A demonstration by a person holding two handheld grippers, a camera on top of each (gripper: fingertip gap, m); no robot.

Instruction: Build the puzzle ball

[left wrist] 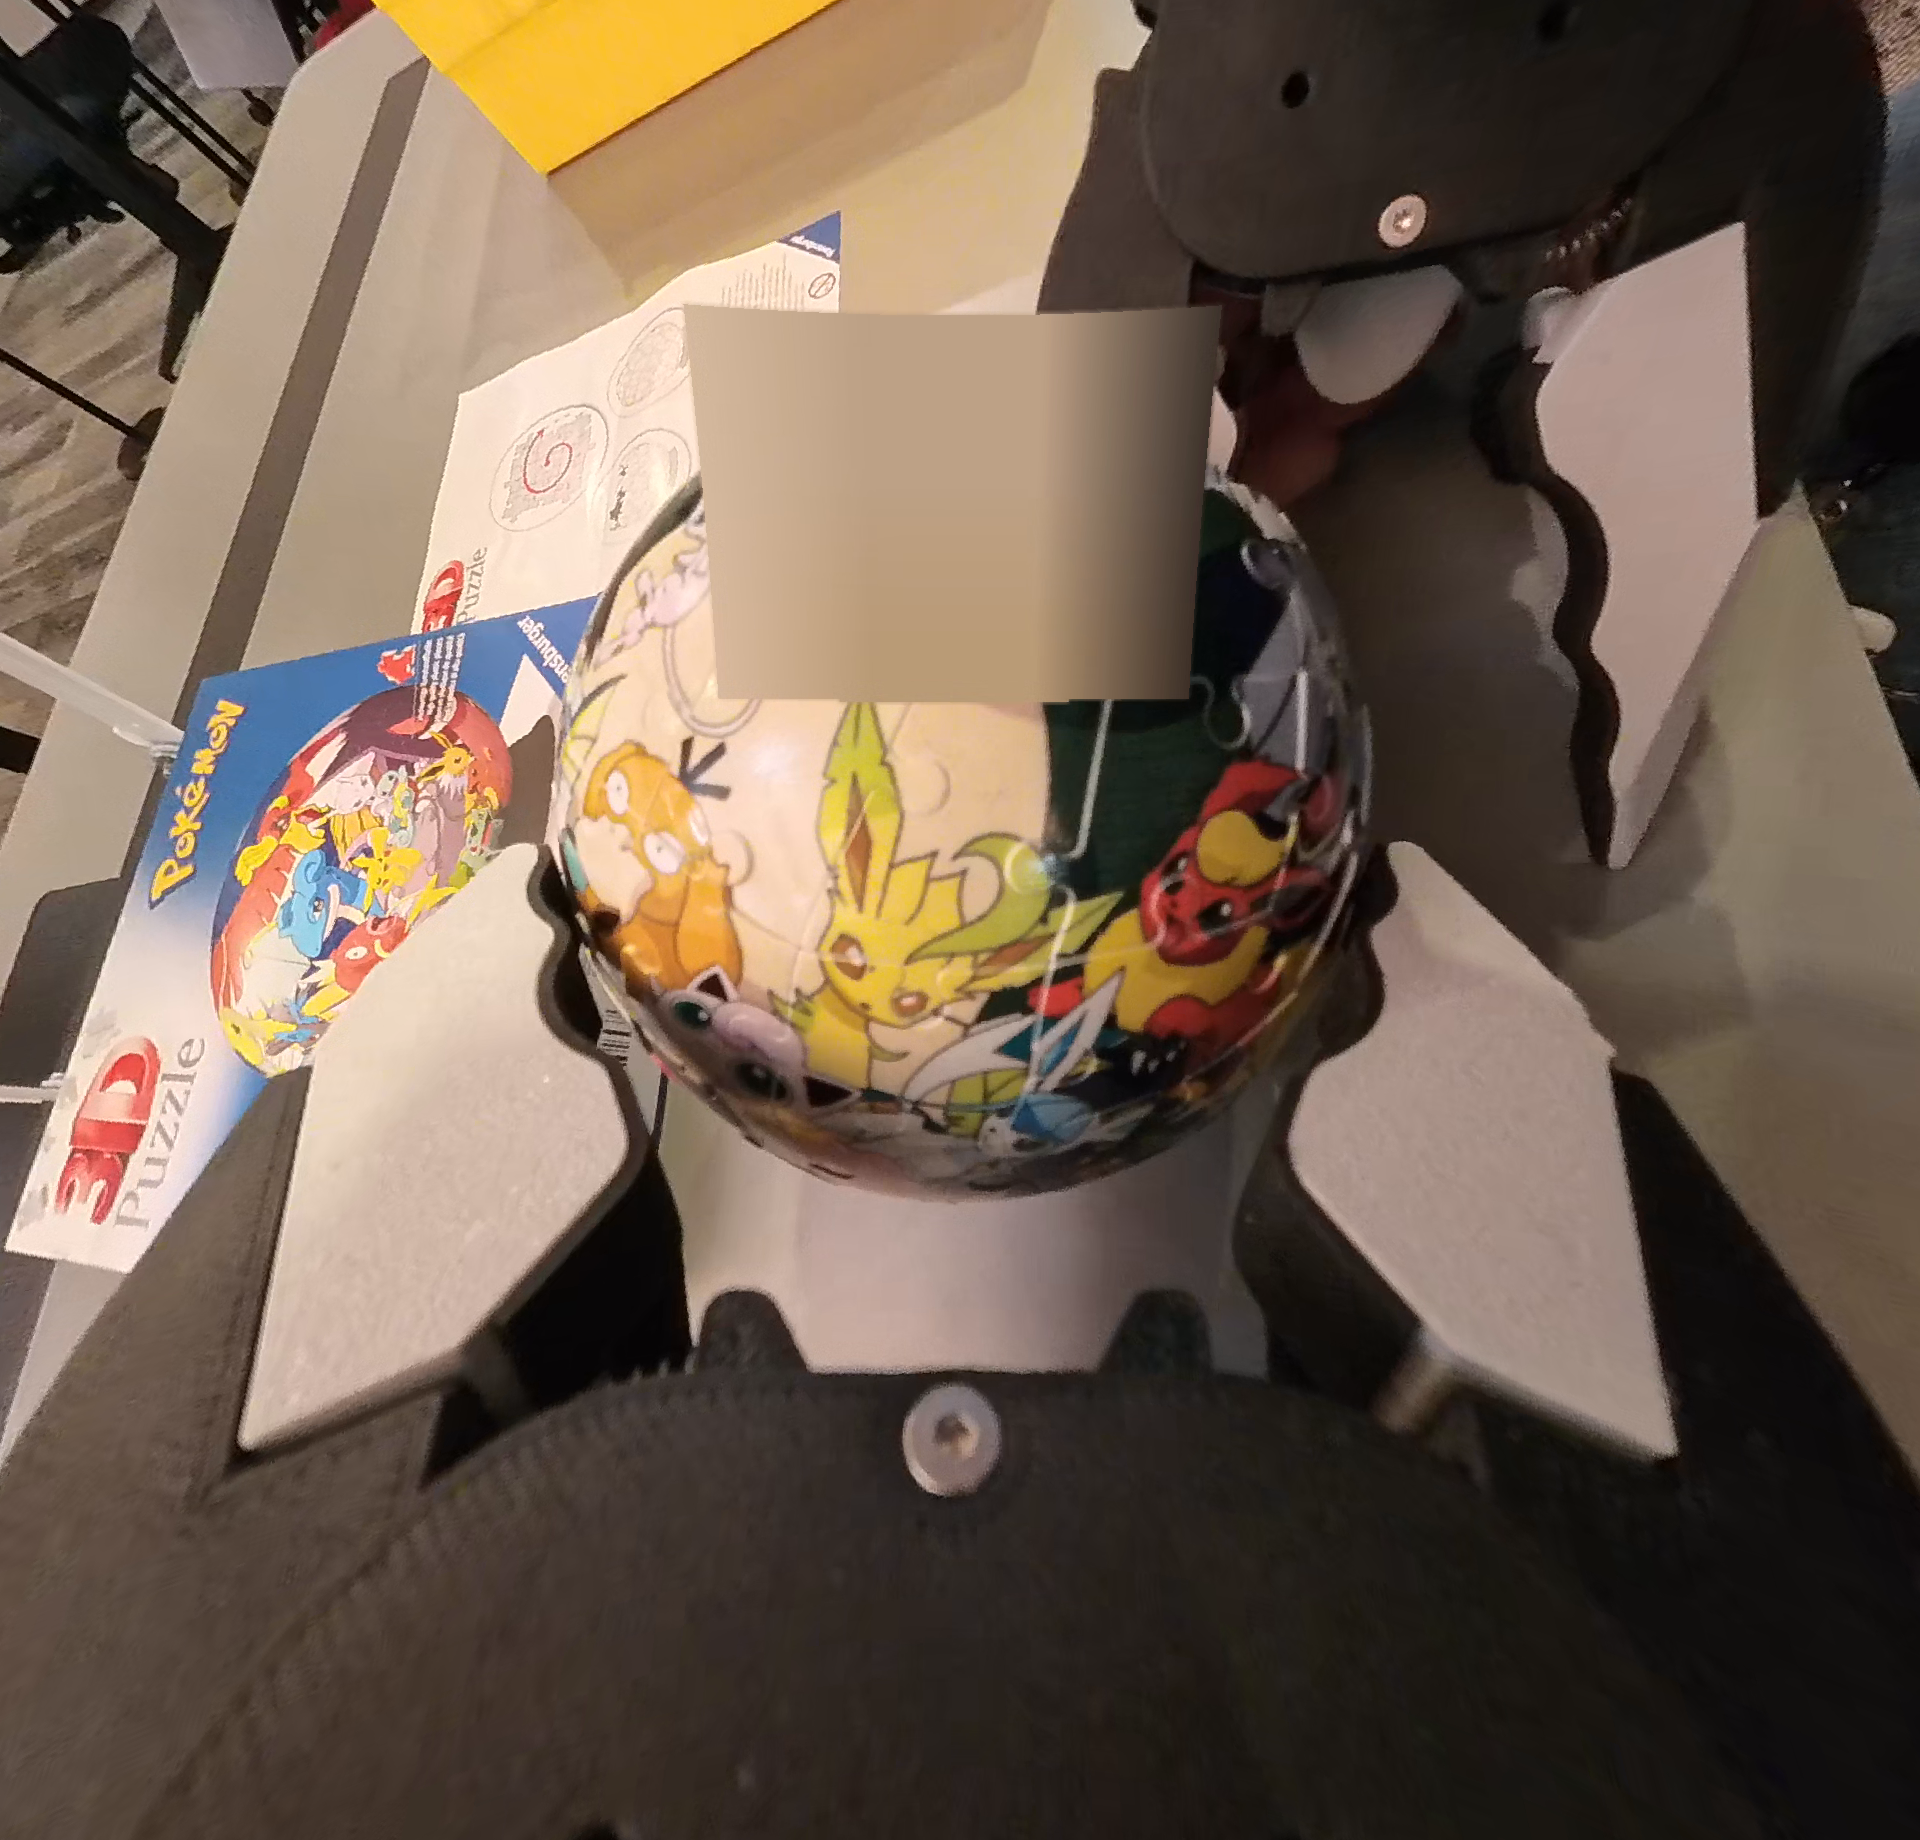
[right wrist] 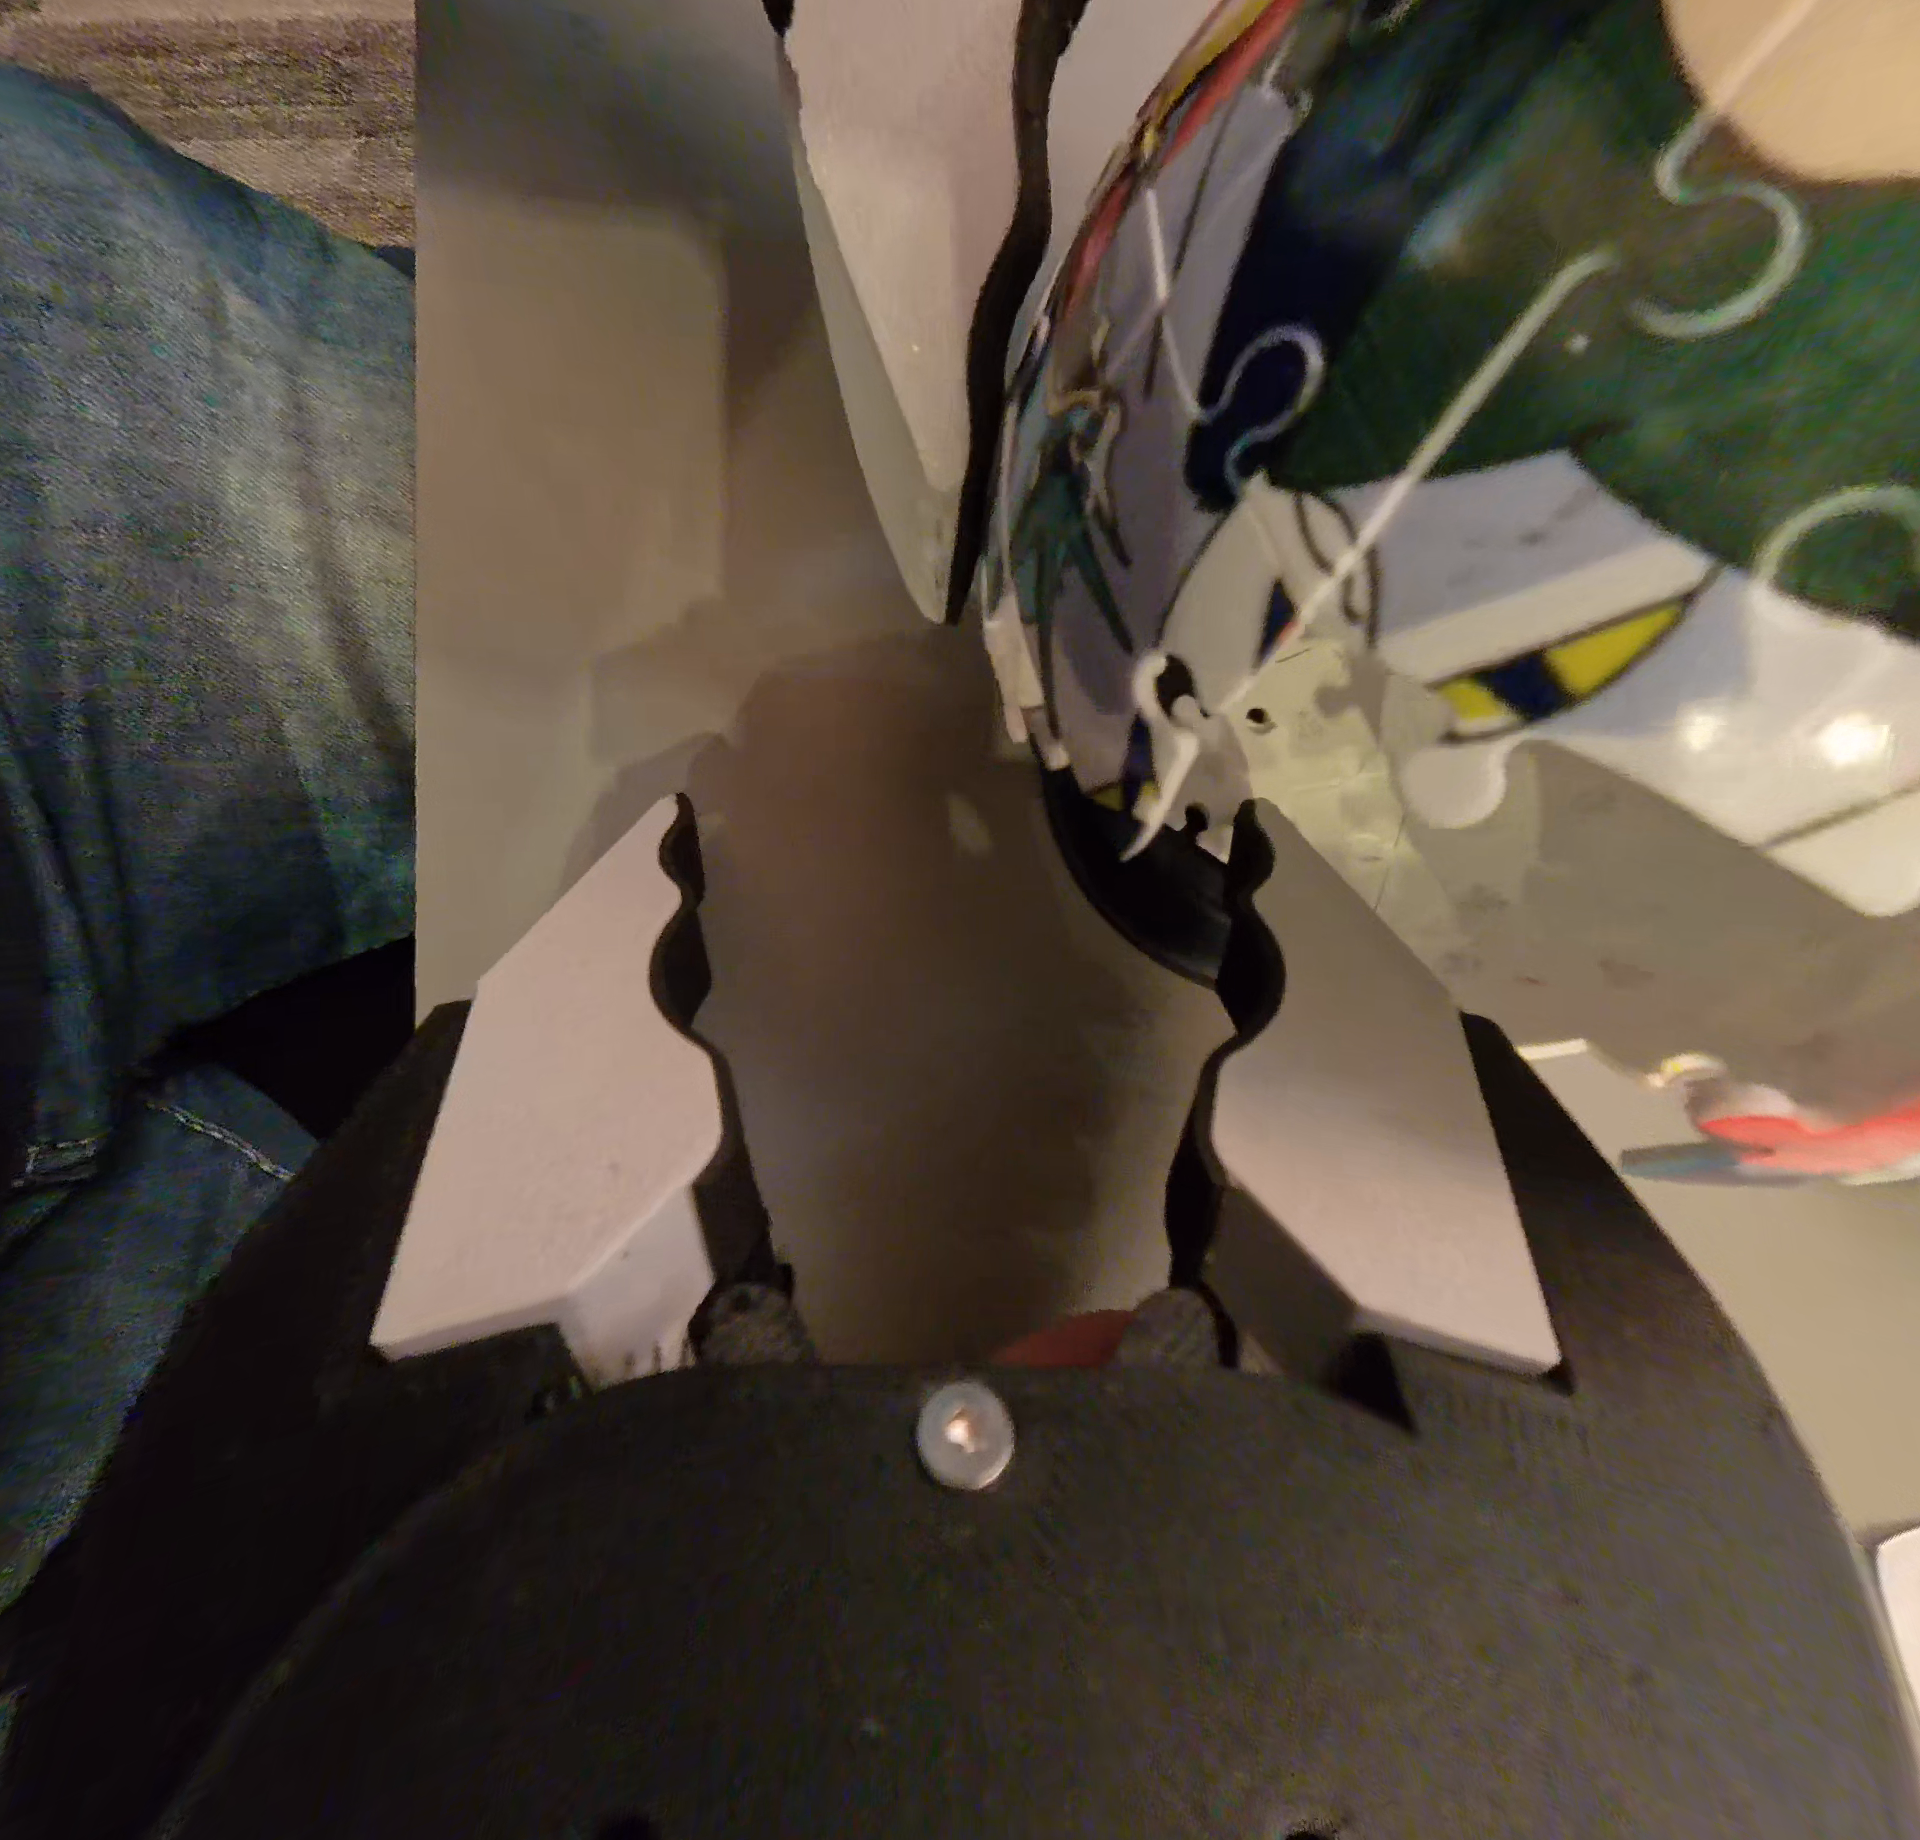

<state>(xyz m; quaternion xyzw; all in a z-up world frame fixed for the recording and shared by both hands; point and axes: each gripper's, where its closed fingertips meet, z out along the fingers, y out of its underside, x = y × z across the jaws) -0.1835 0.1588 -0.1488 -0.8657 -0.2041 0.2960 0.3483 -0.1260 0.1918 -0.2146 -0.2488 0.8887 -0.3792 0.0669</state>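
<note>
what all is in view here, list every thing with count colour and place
puzzle ball: one, multicoloured cartoon print, table centre, held between the left fingers
leaflet: one, blue and white with a ball picture, on the table left of the ball
instruction sheet: one, white with line drawings, behind the leaflet
box: one, yellow top and tan side, far end of the table
table: one, light grey, under everything
person's leg: one, blue jeans, left of the table in the right wrist view
left hand-held gripper: one, black with white fingers, shut on the ball
right hand-held gripper: one, black with white fingers, open, one fingertip at the ball's side
</note>
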